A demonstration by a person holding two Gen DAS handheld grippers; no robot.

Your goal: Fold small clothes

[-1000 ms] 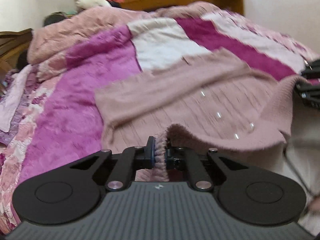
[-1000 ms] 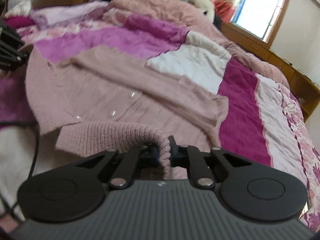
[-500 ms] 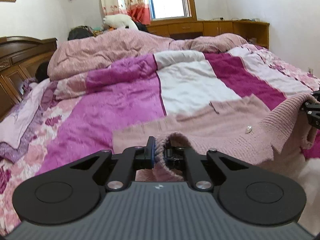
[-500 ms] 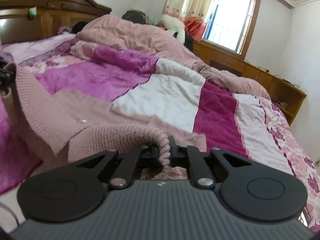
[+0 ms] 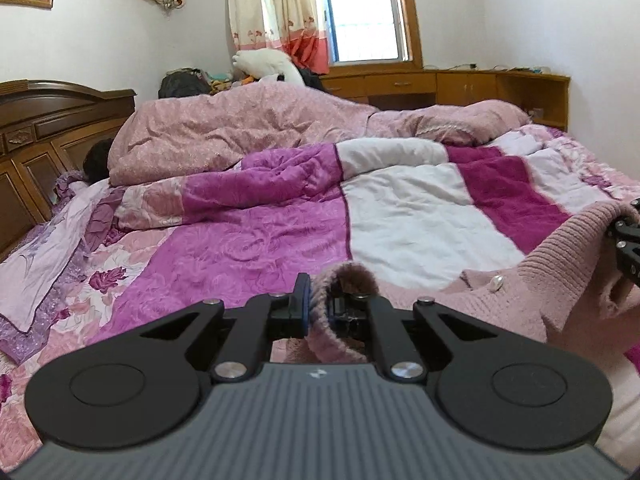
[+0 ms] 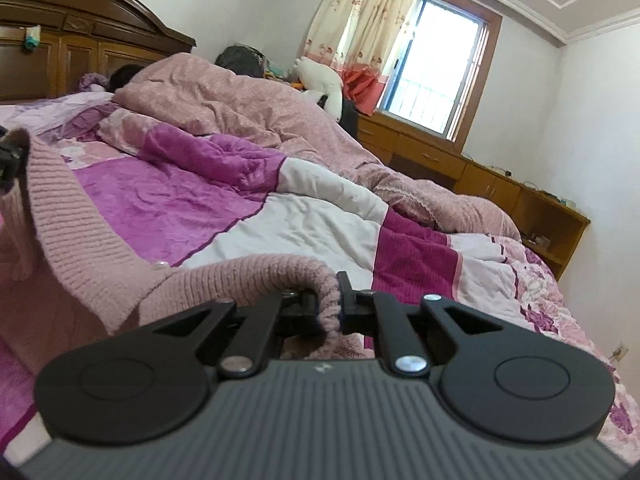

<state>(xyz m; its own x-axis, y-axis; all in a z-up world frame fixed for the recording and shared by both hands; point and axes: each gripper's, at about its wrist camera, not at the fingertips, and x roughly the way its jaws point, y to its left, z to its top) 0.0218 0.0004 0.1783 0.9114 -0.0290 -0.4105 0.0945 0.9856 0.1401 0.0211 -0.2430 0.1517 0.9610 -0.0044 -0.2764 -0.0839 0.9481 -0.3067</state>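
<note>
A dusty-pink knitted cardigan (image 5: 560,264) with pearly buttons hangs between my two grippers, lifted above the bed. My left gripper (image 5: 320,300) is shut on one ribbed edge of the knit. My right gripper (image 6: 332,300) is shut on the opposite ribbed edge (image 6: 256,276). The right gripper's black fingers (image 5: 628,244) show at the right rim of the left wrist view, the left gripper's black parts (image 6: 8,156) at the left rim of the right wrist view. The cardigan's lower part drops below both views and is hidden.
The bed carries a striped magenta, white and pink quilt (image 5: 260,240) with a bunched pink duvet (image 5: 240,128) behind it. A dark wooden headboard (image 5: 44,132) stands left, a wooden cabinet (image 5: 500,88) under the window (image 5: 364,12). A lilac cloth (image 5: 48,256) lies at the left.
Both grippers have risen and tilted upward with the cardigan in them. The garment has come off the quilt, where it lay spread a second ago, and now hangs between them.
</note>
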